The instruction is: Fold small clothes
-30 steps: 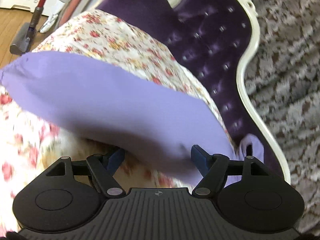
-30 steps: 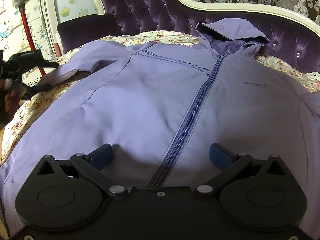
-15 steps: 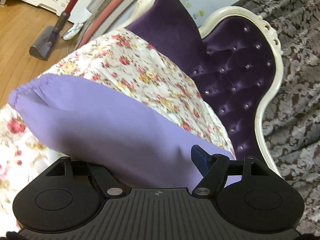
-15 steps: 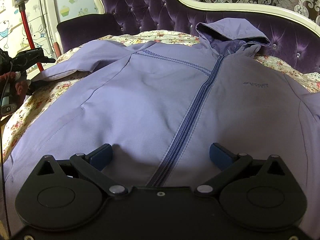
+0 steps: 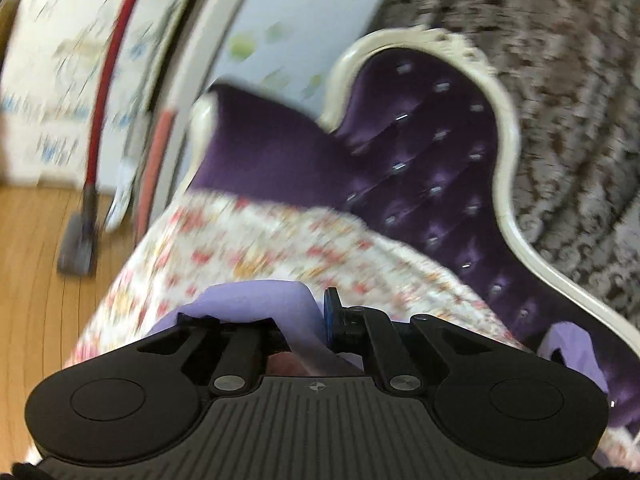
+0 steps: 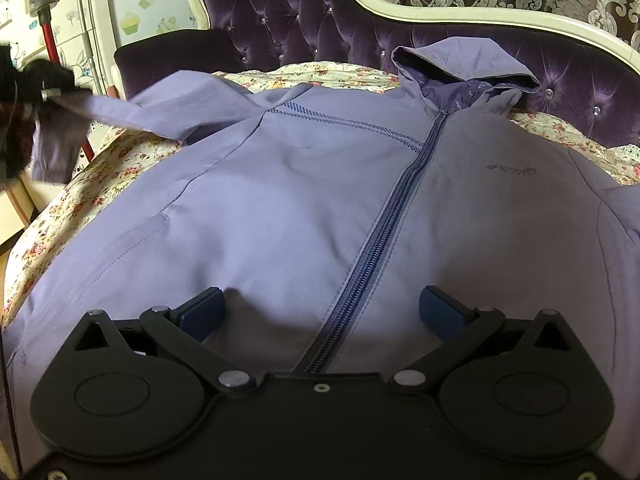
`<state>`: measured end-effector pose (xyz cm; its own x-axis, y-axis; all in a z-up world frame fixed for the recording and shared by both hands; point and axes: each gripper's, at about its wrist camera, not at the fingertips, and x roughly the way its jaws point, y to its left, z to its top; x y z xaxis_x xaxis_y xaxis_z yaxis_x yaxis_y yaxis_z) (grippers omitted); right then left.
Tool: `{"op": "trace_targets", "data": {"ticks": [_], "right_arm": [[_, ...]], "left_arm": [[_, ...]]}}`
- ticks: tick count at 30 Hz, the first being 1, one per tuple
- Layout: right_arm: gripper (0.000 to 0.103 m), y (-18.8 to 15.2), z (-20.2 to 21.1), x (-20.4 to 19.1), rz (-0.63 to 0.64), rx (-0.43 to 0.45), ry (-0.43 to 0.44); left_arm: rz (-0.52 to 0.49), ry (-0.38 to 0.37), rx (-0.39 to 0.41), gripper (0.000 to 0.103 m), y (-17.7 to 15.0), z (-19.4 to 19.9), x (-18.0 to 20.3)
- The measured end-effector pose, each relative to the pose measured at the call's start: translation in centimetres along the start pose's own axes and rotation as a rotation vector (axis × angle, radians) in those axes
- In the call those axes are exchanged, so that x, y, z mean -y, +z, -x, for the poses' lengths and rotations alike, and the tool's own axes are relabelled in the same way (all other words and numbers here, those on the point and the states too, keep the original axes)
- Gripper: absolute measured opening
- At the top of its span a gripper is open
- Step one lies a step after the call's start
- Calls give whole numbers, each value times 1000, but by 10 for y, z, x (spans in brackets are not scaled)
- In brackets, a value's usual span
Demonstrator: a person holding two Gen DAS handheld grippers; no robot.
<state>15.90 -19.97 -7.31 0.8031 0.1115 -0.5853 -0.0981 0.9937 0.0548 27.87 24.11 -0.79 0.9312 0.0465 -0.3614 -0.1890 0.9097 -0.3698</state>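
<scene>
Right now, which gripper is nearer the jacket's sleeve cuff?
Left. The left gripper is shut on the sleeve cuff; the right gripper hovers open over the jacket's hem, by the zipper.

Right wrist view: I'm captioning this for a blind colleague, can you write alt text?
A lilac hooded jacket lies zipped and face up on a floral bedspread, with the open right gripper poised above its hem. At far left, the left gripper lifts the sleeve by its cuff.

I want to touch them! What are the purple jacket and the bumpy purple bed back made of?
Jacket: looks like smooth, matte woven cloth, thin, with soft creases and stitched seams. Headboard: probably velvet, since it has a soft sheen, buttoned tufts and a glossy cream frame.
</scene>
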Motion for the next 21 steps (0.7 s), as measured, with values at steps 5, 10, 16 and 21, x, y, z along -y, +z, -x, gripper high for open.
{"op": "trace_targets", "data": {"ticks": [5,10,16,21], "right_arm": [[103,-1,1,1,-5,5,11],[103,-1,2,3,-7,10,23],[103,-2,5,5,-6,8,42],[103,-4,10,9,-11,8,53]], "left_arm": [[-232,-70,90,9,21,34,74],[-500,-193,153,9,3,61,161],[-830,-405,24,11,-77,62,253],[-1002,-540,-178,26,-157,46,282]]}}
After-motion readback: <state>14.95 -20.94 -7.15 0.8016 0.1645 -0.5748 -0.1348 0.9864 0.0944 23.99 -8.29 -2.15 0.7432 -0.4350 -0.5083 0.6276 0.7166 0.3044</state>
